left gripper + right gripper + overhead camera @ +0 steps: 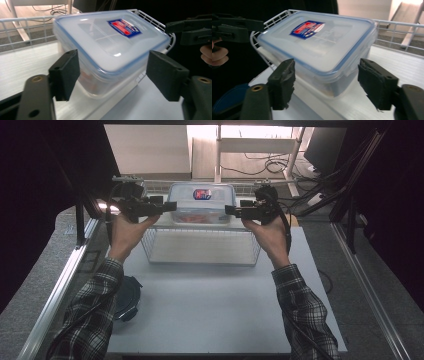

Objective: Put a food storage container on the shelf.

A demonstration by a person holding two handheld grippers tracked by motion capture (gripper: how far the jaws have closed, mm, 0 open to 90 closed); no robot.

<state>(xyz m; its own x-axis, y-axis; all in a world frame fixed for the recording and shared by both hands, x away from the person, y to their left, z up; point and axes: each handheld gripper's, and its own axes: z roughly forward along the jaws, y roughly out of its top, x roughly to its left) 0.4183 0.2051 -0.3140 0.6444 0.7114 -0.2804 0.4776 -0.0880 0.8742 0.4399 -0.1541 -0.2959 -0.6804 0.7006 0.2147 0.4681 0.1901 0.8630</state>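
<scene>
Two handheld grippers flank one lidded food container at the far end of a white table (210, 305).

Table: white top, metal rail along each side; the high view alone takes in its full spread and the person's two plaid sleeves (95, 310) entering from below.

Wire basket (200, 247): white, rectangular, open-topped, on the table's far half. The high view gives its near wall and floor; the gripper views give its far rim and corners behind the container.

Food container (201, 202): clear plastic box with a translucent lid edged in blue and a red-and-blue label (202, 194) on top. It sits at the basket's far end. The left gripper view shows something reddish inside, low down; the right gripper view shows the label more plainly.

Round dark object (127, 297): lies at the table's left edge, near the person; bluish, seen partly in the lower left corner of the right gripper view. What it is cannot be told.

Left gripper (169, 206): held level at the container's left end, jaws spread wide; in its own view the pads (65, 72) stand apart on either side of a container corner, not touching it.

Right gripper (231, 210): held level at the container's right end, jaws likewise spread, pads (283, 82) clear of the nearest corner.
</scene>
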